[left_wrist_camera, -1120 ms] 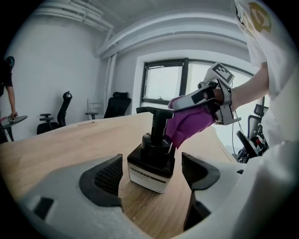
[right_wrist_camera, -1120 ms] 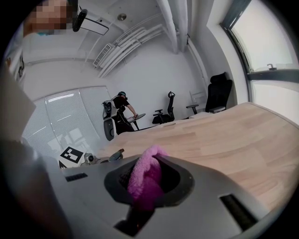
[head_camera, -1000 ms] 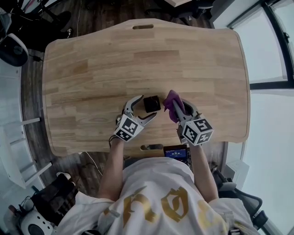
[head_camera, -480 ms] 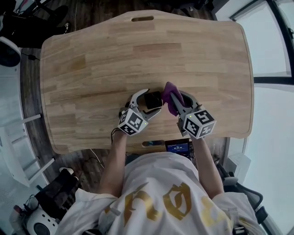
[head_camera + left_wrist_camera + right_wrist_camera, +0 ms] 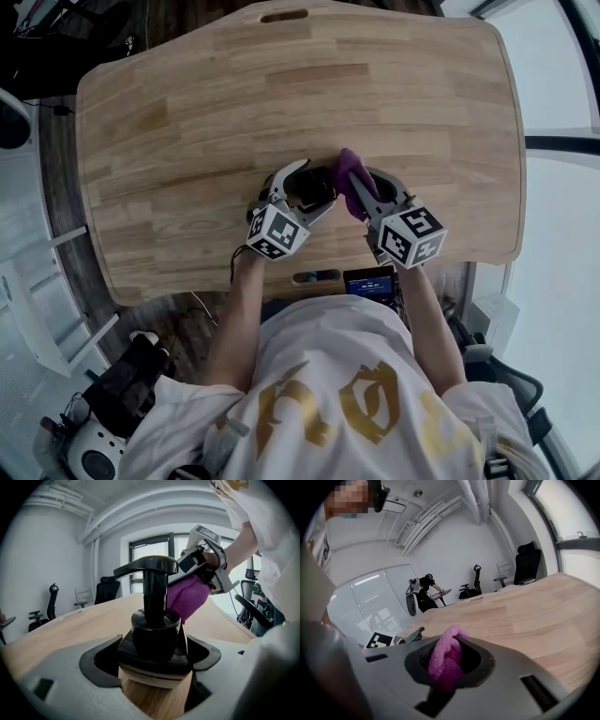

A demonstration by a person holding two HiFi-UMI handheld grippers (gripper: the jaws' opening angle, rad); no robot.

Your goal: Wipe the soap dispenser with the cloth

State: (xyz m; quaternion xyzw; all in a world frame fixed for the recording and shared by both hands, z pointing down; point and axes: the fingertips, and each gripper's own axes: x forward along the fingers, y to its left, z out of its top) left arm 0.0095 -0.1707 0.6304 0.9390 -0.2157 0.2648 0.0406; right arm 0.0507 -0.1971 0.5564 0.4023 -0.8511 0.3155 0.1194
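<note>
1. The light wooden table (image 5: 187,112) has rounded corners and a slot at its far edge. It stands on a dark plank floor (image 5: 58,159).
2. The room has white walls. In the left gripper view there is a dark-framed window (image 5: 145,548) behind the table. A black office chair (image 5: 107,588) stands by it, to the left of the gripper's line of sight.
3. The left gripper (image 5: 317,181) is over the near-middle part of the table. Its two jaws stand on either side of the black soap dispenser with a pump head (image 5: 152,634). The jaws are close against the dispenser's sides, so it is gripped between them.
4. The dispenser stands upright, directly in front of the left gripper's camera. The spout of its pump points to the left in that view.
5. The purple fluffy cloth (image 5: 187,597) is just to the right of the pump and a little beyond it. It touches the neck and the collar of the dispenser.
6. The right gripper (image 5: 361,183) is just beside the left one, on its right. Its jaws are narrow and clamped on the cloth, and a fold of the cloth stands out past their tips toward the dispenser.
7. In the right gripper view the cloth fills the gap between the jaws. The table stretches away to the right, with another black office chair (image 5: 527,559) at its far end.
</note>
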